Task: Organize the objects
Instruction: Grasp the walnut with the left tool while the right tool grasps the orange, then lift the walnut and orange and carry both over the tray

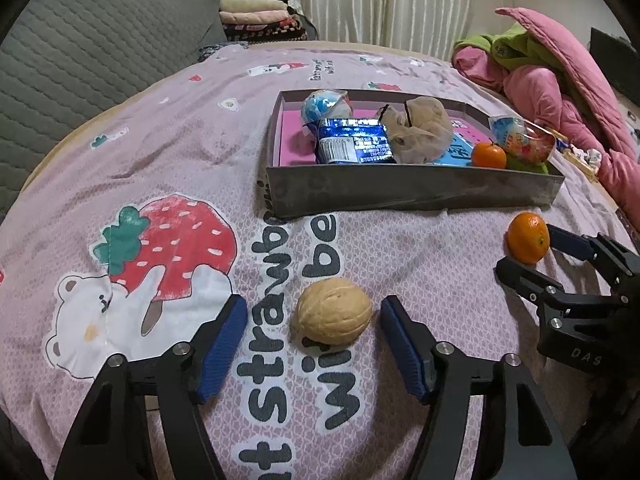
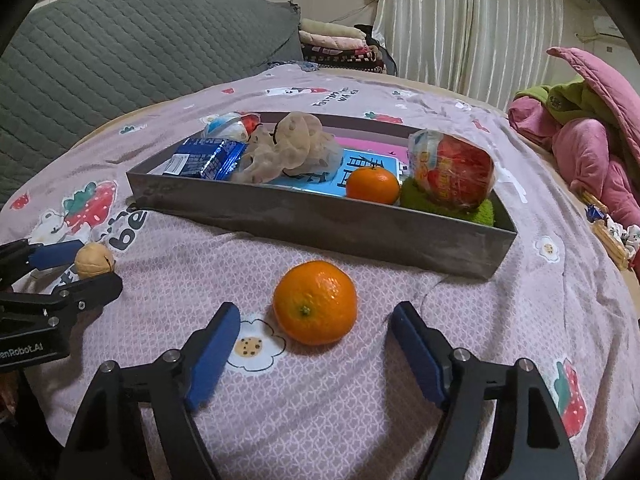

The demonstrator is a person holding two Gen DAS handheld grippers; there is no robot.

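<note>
Left gripper [image 1: 314, 344] gapes around a beige ridged walnut [image 1: 334, 311]; right gripper [image 2: 316, 354] gapes around a loose orange tangerine [image 2: 315, 302], both before the grey cardboard tray [image 2: 320, 216] on the pink strawberry-print bedsheet [image 2: 360, 400]; only the right wrist view shows the tray's green towel [image 2: 486, 213].

The bed sheet [image 1: 160, 128] is showing large dark print, partly cut off: "strawb", "be" and "wi" beside the walnut [image 1: 334, 312]. The right gripper [image 1: 532, 258] body is displaying "DAS". The left gripper [image 2: 80, 268] body is displaying "enRobot.AI". The blue packet [image 1: 354, 142] is bearing a barcode label with unreadable digits.

Soft indoor light, fisheye-warped edges
</note>
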